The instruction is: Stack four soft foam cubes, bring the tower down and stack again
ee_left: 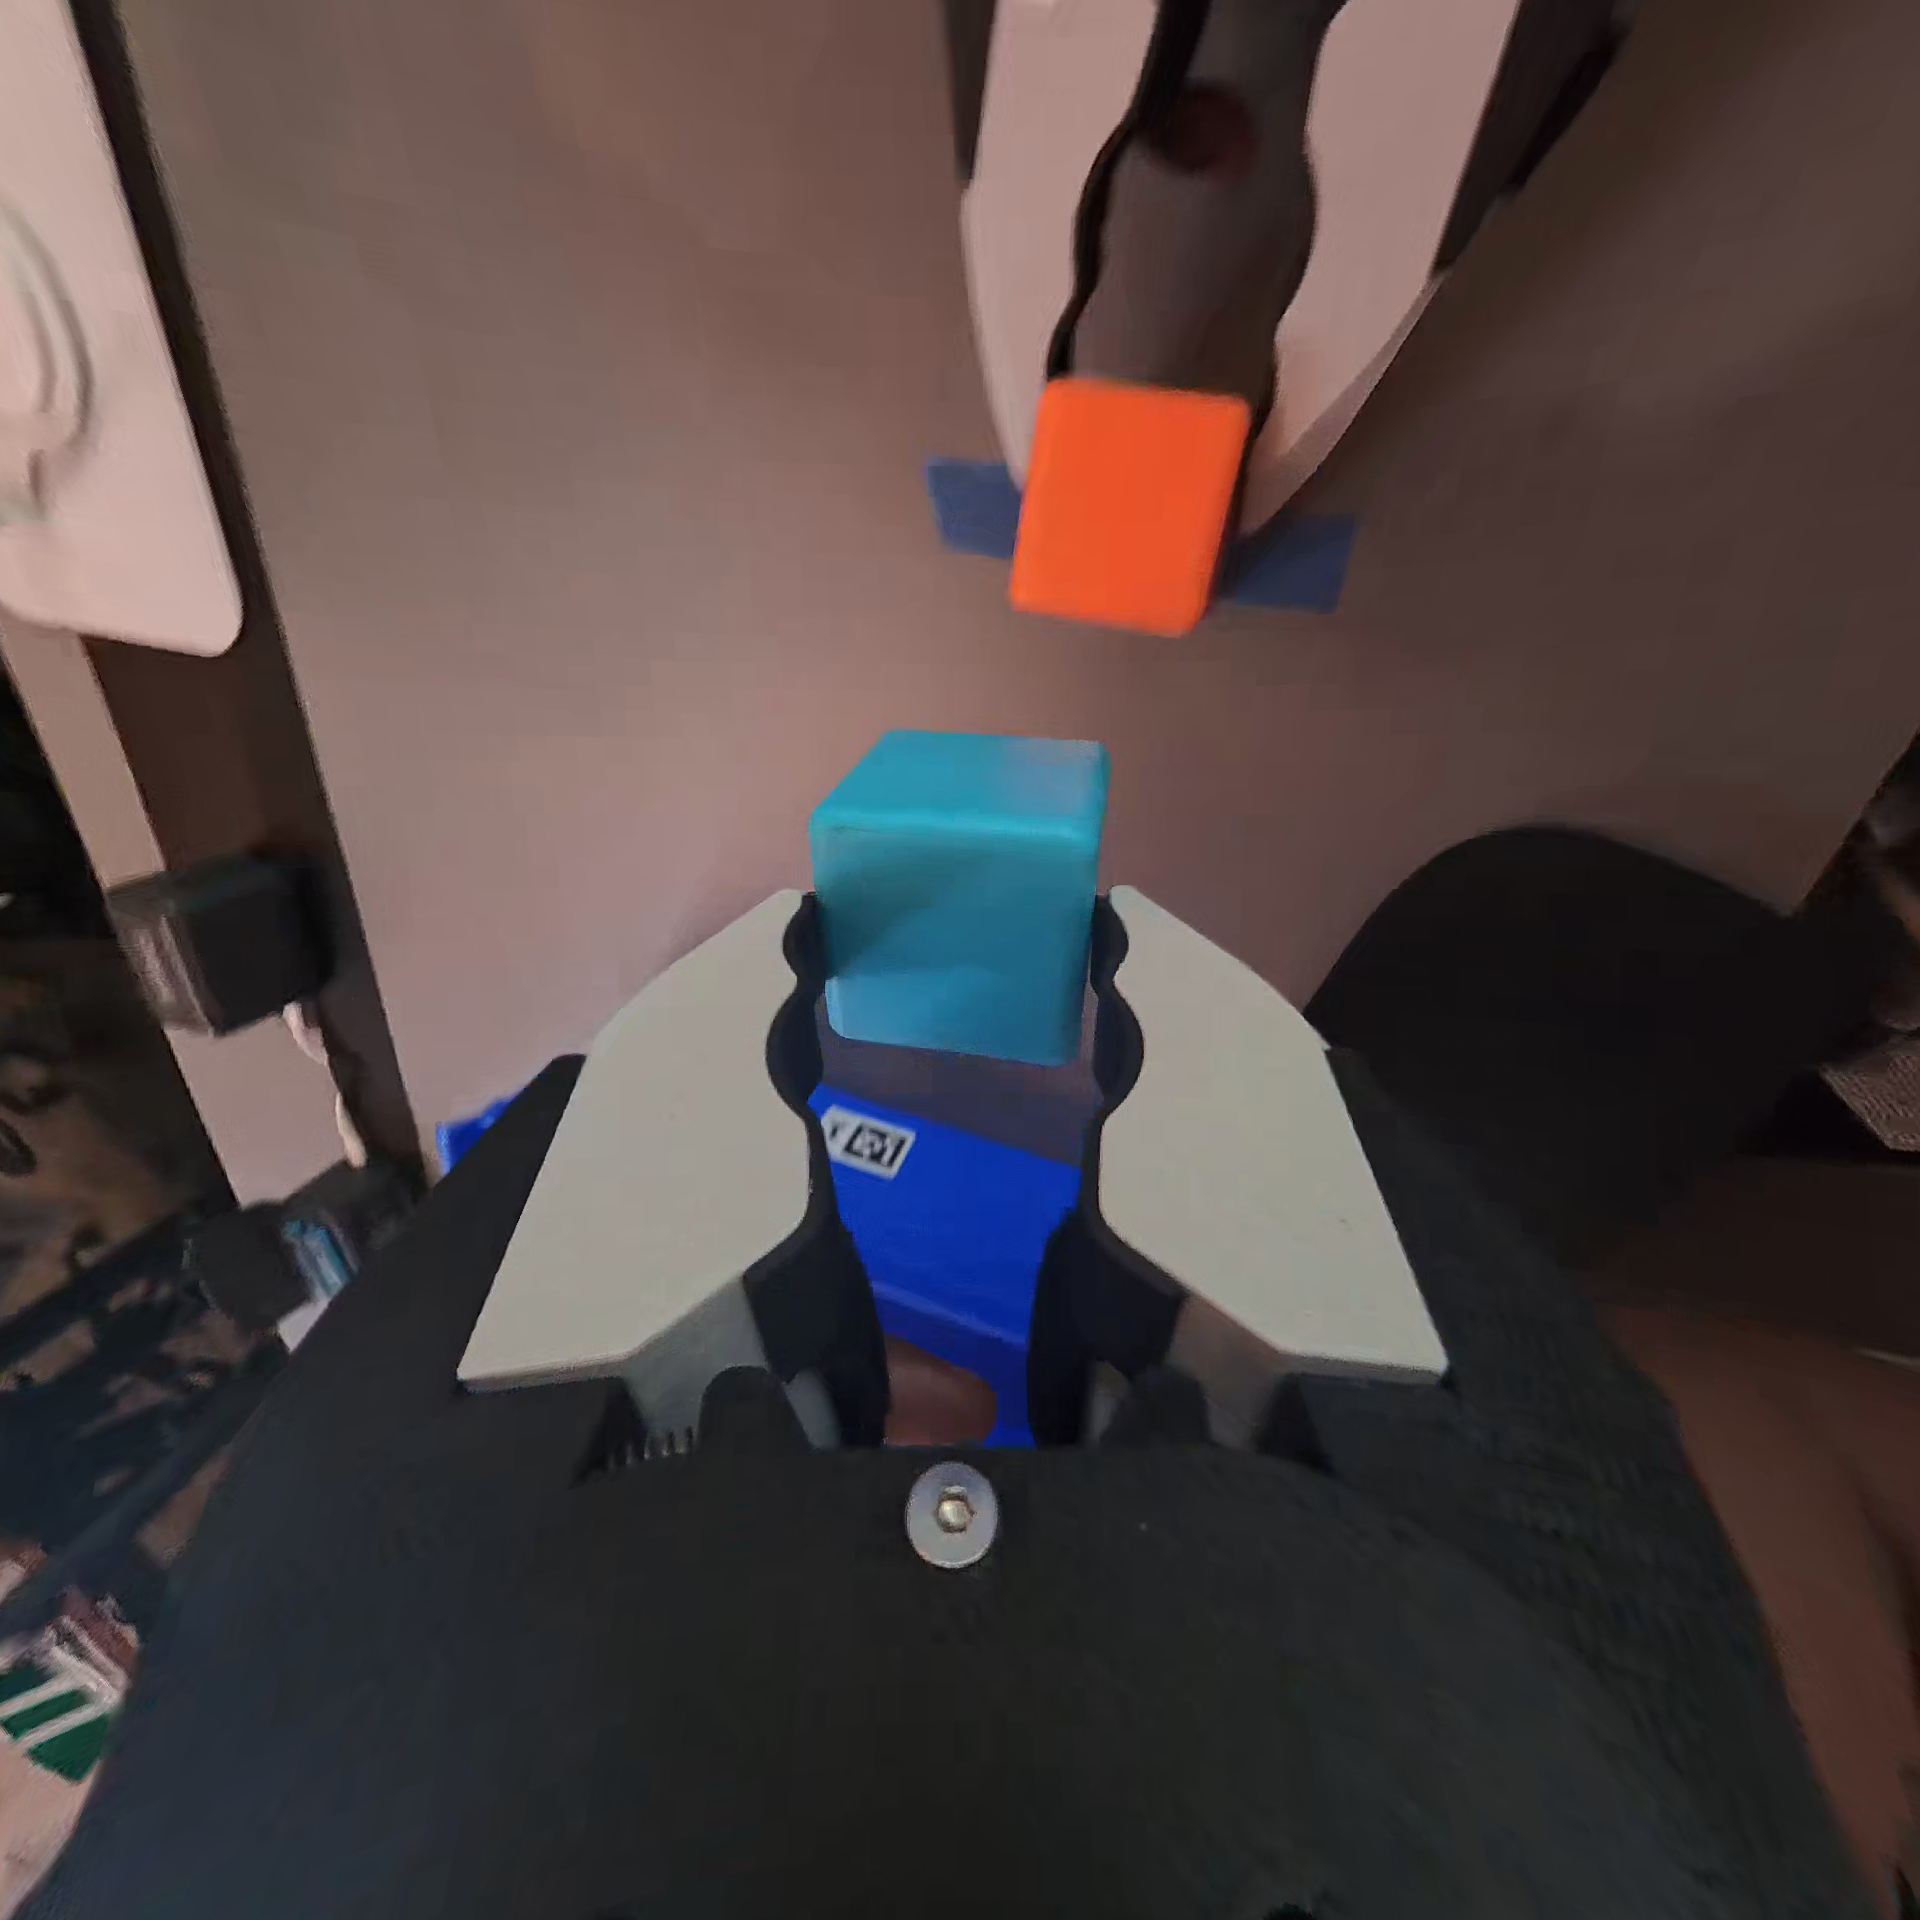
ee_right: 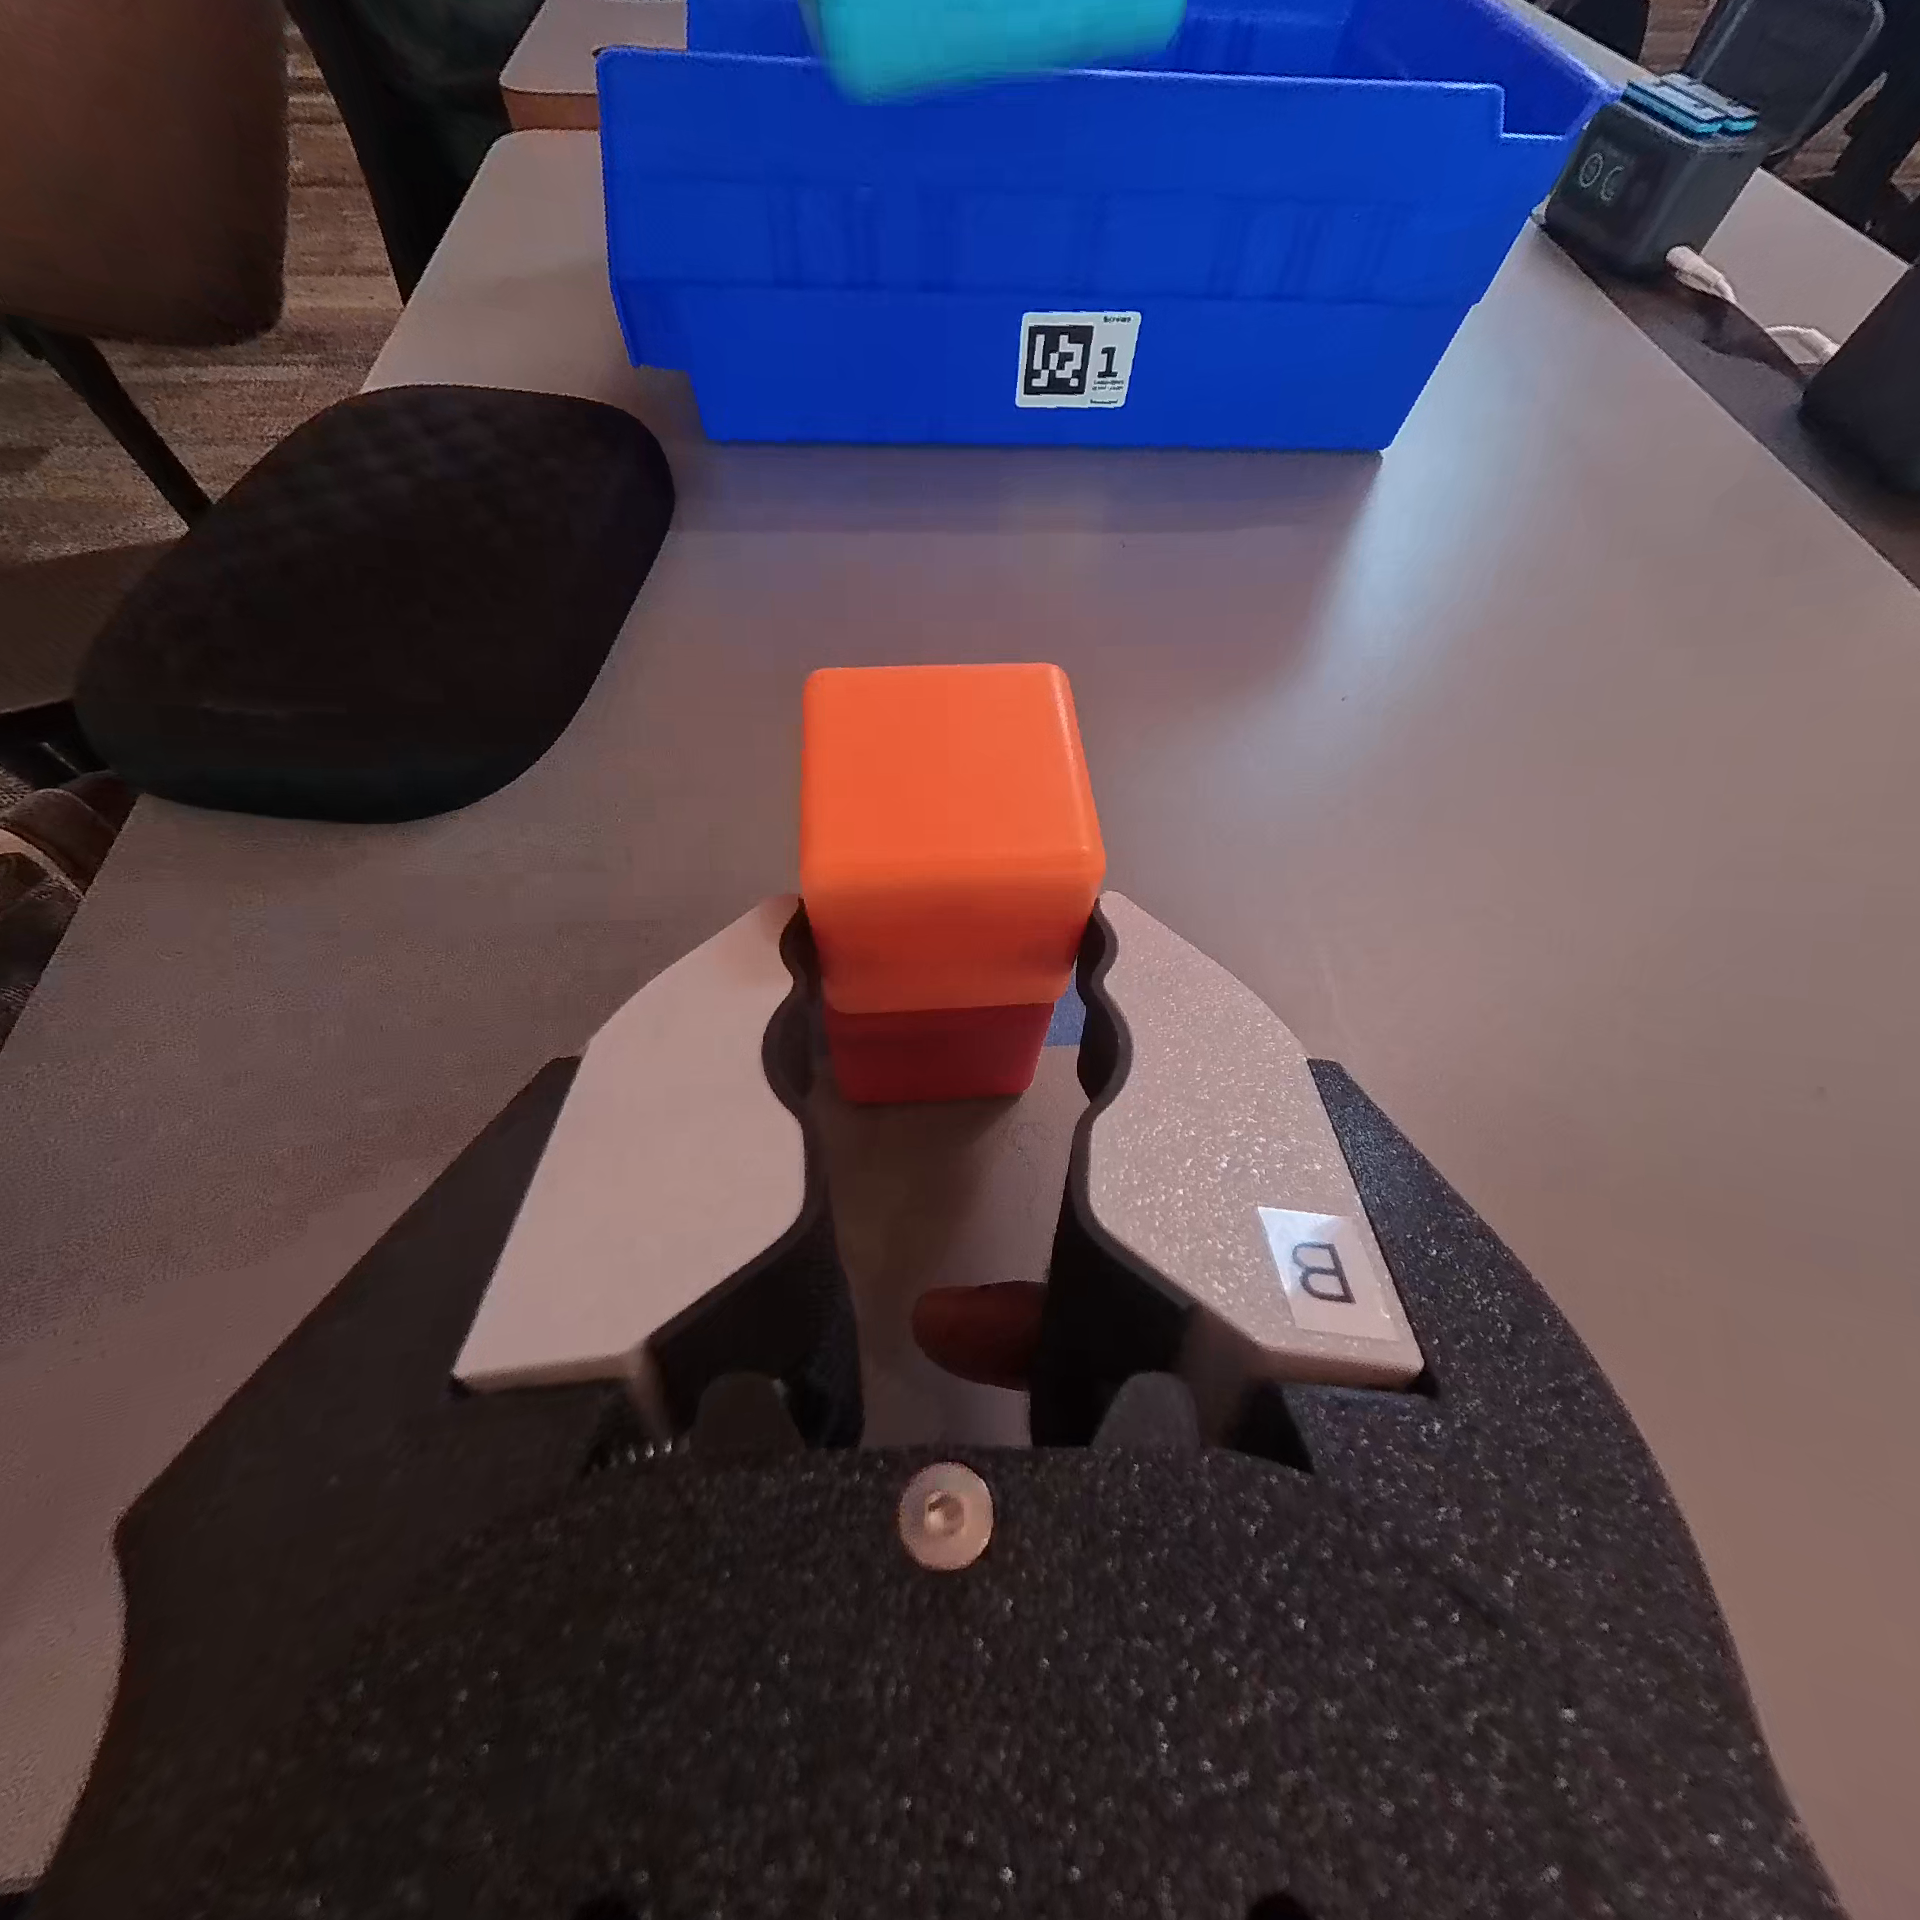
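The left tool (ee_left: 954,935) is closed around a teal foam cube (ee_left: 961,904), held up in the air above the grey surface (ee_left: 623,520), with the cube's far half sticking out beyond the fingertips. Beneath it, between the fingers, a blue plastic bin (ee_left: 935,1216) with a small square-patterned sticker shows.

The right tool (ee_right: 943,940) is clamped on the lower part of an orange foam cube (ee_right: 945,821). That cube sits squarely on top of a red foam cube (ee_right: 935,1049), which rests on the surface; whether the tool's fingers also touch the red cube cannot be told. In the left wrist view the orange cube appears farther off, over strips of blue tape (ee_left: 1288,561) stuck to the surface.

Beyond the two-cube stack, well apart from it, the blue bin stands on the surface and closes off the far side. The teal cube shows blurred at the top edge of the right wrist view, above the bin. To the left, off the surface's edge, is a black padded chair seat (ee_right: 374,603). At the far right stands a small dark device (ee_right: 1642,187) with a white cable.
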Available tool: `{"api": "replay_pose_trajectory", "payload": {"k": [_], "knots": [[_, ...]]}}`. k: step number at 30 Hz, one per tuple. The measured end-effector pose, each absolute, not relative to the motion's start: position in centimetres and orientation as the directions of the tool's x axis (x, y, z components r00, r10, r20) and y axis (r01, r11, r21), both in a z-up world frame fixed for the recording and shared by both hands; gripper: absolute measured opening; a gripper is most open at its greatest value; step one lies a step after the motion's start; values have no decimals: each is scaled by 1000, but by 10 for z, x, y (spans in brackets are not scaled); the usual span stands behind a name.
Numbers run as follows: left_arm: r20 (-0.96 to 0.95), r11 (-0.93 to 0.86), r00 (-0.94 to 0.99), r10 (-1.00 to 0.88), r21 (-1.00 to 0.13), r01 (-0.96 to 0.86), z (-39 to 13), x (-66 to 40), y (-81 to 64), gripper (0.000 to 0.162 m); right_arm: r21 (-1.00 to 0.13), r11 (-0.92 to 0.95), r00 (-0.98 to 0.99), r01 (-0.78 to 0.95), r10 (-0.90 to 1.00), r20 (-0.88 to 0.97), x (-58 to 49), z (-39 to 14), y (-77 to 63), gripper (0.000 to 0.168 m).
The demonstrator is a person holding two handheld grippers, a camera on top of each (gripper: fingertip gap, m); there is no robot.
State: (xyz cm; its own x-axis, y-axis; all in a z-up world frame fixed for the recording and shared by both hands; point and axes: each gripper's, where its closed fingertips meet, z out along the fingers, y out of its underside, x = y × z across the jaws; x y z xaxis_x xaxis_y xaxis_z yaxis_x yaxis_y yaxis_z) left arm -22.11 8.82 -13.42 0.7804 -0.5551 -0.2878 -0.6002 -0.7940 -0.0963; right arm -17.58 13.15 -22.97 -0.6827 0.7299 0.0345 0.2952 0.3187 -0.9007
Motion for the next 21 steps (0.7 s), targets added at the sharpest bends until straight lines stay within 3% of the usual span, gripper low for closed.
{"api": "replay_pose_trajectory", "payload": {"k": [7,21], "knots": [[-195,-753,743,-640,-36,-658,-175,-194,121,50,-901,318,-683,296,729,32,-176,-230,131,49],[-202,-698,694,-691,-67,-713,-181,-181,129,50,-904,317,-690,286,723,35,-177,-230,131,48]]}}
